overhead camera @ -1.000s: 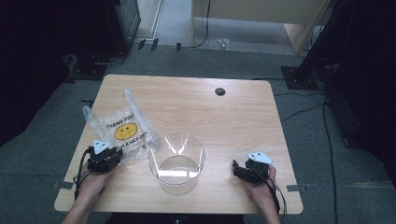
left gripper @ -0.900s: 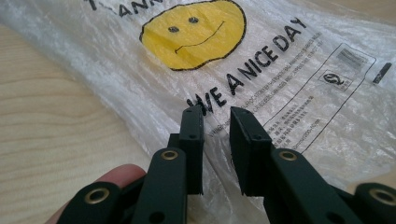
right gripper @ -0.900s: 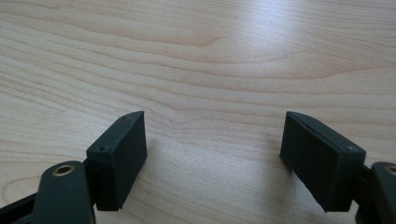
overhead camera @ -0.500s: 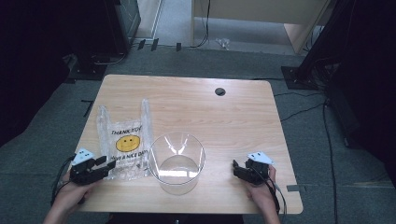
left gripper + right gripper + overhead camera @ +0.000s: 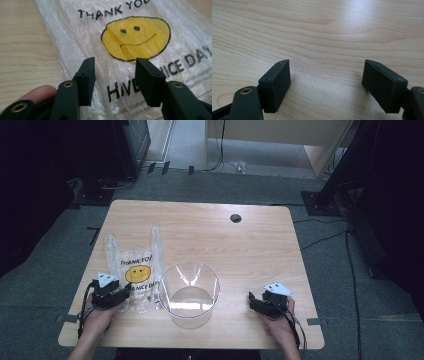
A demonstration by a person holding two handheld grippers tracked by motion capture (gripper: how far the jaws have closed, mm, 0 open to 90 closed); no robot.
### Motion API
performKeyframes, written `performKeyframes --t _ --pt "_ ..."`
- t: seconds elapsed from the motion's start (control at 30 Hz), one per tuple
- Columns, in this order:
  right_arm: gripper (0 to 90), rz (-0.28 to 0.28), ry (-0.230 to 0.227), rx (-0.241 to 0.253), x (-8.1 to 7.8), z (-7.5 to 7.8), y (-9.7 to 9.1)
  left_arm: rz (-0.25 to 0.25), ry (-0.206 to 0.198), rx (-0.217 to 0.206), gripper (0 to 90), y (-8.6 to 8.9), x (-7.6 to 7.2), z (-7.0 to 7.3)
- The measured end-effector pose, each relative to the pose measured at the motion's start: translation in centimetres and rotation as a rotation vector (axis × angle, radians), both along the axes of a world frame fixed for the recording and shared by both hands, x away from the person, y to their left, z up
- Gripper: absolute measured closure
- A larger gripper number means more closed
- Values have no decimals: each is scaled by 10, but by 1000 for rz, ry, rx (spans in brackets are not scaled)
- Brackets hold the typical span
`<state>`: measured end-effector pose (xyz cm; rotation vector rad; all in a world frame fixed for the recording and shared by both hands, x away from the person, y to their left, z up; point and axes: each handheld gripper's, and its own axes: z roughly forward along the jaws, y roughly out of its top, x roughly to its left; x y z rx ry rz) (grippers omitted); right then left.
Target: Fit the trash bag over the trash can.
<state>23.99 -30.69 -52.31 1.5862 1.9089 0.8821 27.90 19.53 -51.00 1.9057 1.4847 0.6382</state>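
Room: grey carpeted floor point(image 5: 45, 270) with dark stands and black cables around a pale wooden bench point(image 5: 210, 232) with rounded corners and a small dark round hole point(image 5: 235, 218) near its far edge.
Bench middle: clear, round, open-topped plastic tub point(image 5: 190, 292), upright near the front edge, between the two hands and apart from both.
Bag: thin, clear, crinkled plastic carrier bag point(image 5: 140, 37) printed with a yellow smiling face and black lettering, lying flat on the bench's left part, handles pointing away from the person, its right edge just beside the tub.
In the way: the tub stands between the bag and the right hand; bare wood lies ahead of the right jaws.
Left hand-held gripper point(image 5: 115, 75): at the bag's near edge, jaws partly apart and just closed in a little after opening, the printed plastic lying flat under the gap, the pads not pinching it.
Right hand-held gripper point(image 5: 325, 80): low over bare wood at the bench's front right, jaws wide apart, holding nothing.
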Motion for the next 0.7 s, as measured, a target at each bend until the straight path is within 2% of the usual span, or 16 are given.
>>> performKeyframes --t 0.07,0.27,0.3,0.4,0.43,0.47,0.53,0.57,0.6,0.63,0.67,0.7 --pt "224 1 2 1 0 0 0 -48 -4 1 599 3 -5 0" --pt "224 8 1 0 0 0 0 -168 -29 3 698 16 -18 -2" --pt "224 8 1 0 0 0 0 -168 -29 3 705 16 -18 -2" --pt "224 8 1 0 0 0 0 -195 -17 -4 677 24 -19 -1" --pt "224 8 1 0 0 0 0 -194 -5 -29 606 29 -19 2" --pt "224 8 1 0 0 0 0 -194 -5 -29 541 29 -19 2" --pt "224 10 1 0 0 0 0 -139 -13 -89 425 34 -16 9" --pt "224 10 1 1 0 0 1 -109 -18 -101 393 34 -15 13" --pt "224 10 1 1 0 0 1 -81 -30 -102 393 34 -14 16" --pt "224 10 1 0 0 0 0 2 -46 -91 375 30 -8 22" --pt "224 10 0 0 0 0 1 2 -46 -91 366 30 -8 22" --pt "224 10 0 0 0 0 1 42 -42 -94 366 27 -4 24"
